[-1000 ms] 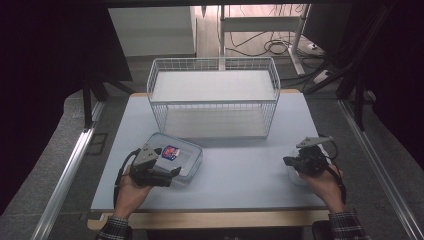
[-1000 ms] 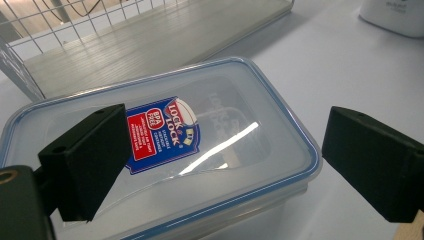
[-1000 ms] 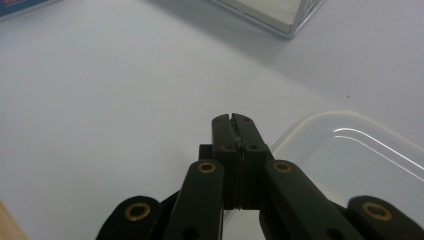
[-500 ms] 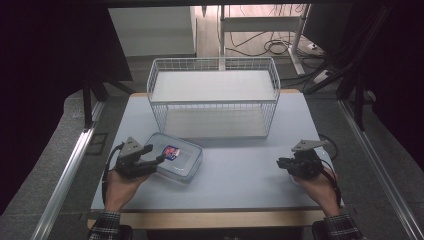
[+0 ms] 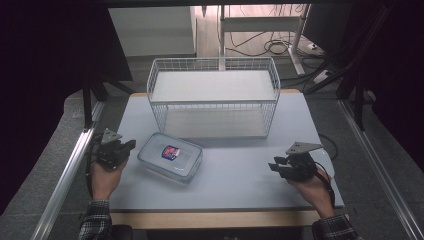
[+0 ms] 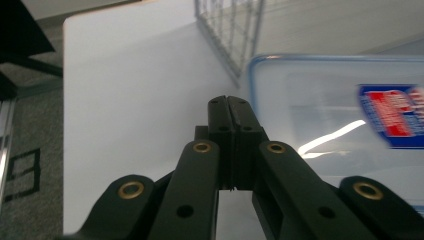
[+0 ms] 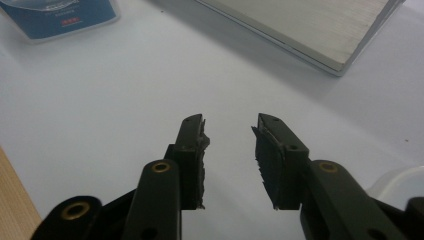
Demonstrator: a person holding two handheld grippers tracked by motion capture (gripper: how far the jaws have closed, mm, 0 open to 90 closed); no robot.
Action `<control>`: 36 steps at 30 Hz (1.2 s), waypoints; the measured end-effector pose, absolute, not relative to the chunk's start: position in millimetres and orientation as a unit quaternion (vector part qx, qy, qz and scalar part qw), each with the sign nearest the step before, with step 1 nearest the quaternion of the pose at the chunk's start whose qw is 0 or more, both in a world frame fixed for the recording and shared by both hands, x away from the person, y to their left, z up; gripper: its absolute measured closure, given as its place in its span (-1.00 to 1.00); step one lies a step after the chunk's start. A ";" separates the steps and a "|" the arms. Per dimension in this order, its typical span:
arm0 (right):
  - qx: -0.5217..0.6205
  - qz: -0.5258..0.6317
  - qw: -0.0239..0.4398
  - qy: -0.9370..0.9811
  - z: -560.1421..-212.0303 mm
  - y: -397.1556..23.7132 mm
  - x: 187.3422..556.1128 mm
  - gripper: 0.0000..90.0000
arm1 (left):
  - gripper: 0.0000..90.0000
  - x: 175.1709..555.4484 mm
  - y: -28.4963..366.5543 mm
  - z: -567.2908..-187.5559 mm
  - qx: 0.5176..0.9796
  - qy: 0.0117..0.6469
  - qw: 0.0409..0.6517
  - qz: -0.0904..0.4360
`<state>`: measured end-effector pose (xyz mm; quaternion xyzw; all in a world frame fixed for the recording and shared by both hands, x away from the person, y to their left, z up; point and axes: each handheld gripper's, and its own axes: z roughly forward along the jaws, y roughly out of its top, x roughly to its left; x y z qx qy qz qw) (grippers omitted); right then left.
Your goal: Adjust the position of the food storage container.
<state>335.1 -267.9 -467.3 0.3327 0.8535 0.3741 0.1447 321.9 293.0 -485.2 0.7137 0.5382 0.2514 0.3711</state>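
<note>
A clear lidded plastic container (image 5: 170, 156) with a red and blue label lies on the pale table, left of centre; it is also in the left gripper view (image 6: 340, 125). My left gripper (image 5: 127, 146) rests just left of it, apart from it. Its jaws have just been closing and now meet with nothing between them (image 6: 230, 102). My right gripper (image 5: 276, 165) sits near the table's front right, far from the container. Its jaws have just been opening and stand partly open over bare table (image 7: 230, 132), holding nothing.
A white wire basket (image 5: 215, 97) stands at the back middle of the table (image 5: 240, 185), just behind the container; its corner shows in the left gripper view (image 6: 227, 35). Cables lie on the floor beyond. A metal rail (image 5: 65, 175) runs along the table's left side.
My left gripper has drawn away leftwards from the container's left end and its jaws have closed. The right gripper has shifted slightly left. The container has stayed put.
</note>
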 end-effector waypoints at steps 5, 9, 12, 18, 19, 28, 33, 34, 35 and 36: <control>0.333 0.378 0.143 0.852 -469.2 -265.8 335.0 0.32 | 1.00 332.4 296.1 -505.7 0.722 0.550 0.354 0.223; 0.330 0.383 0.136 0.852 -469.8 -263.0 334.4 0.31 | 1.00 336.4 288.7 -513.2 0.741 0.539 0.345 0.205; 0.324 0.385 0.134 0.854 -470.1 -260.8 333.6 0.28 | 1.00 333.8 287.1 -513.3 0.746 0.535 0.349 0.190; 0.324 0.391 0.127 0.852 -470.3 -257.4 332.7 0.20 | 1.00 326.5 274.4 -511.2 0.761 0.517 0.350 0.176; 0.323 0.392 0.128 0.852 -470.4 -256.7 332.6 0.19 | 1.00 326.5 274.4 -511.2 0.761 0.517 0.350 0.176; 0.319 0.391 0.129 0.854 -472.4 -251.9 332.6 0.12 | 1.00 323.9 250.1 -509.4 0.781 0.488 0.354 0.165; 0.313 0.393 0.131 0.855 -471.8 -249.2 331.9 0.10 | 1.00 320.6 237.3 -508.5 0.790 0.474 0.354 0.162; 0.310 0.392 0.131 0.856 -472.2 -247.9 331.8 0.09 | 1.00 319.8 234.8 -508.3 0.791 0.472 0.354 0.162; 0.309 0.392 0.131 0.856 -472.6 -247.1 331.9 0.08 | 1.00 317.9 229.0 -508.0 0.794 0.467 0.356 0.158; 0.308 0.392 0.131 0.857 -472.8 -246.5 331.8 0.07 | 1.00 317.9 229.0 -508.0 0.794 0.467 0.356 0.158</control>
